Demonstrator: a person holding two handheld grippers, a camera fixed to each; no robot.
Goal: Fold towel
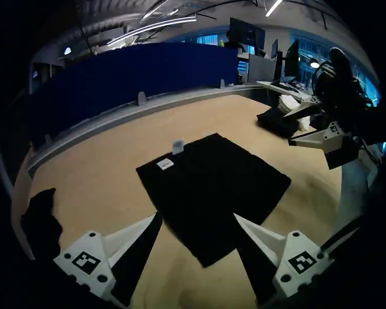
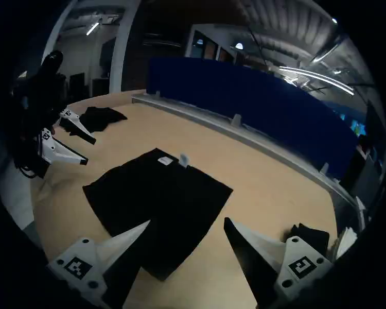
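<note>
Towel (image 1: 213, 190) lying flat, seemingly single-layered, on tabletop (image 1: 105, 170); left gripper (image 1: 198, 217), right gripper (image 2: 188, 221) fingers gaping empty; advising pinching matching corners.

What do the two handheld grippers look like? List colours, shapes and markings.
The left gripper and right gripper match: each has two white, wedge-shaped plastic fingers with black inner pads, and a square black-and-white marker on each finger's base.
</note>
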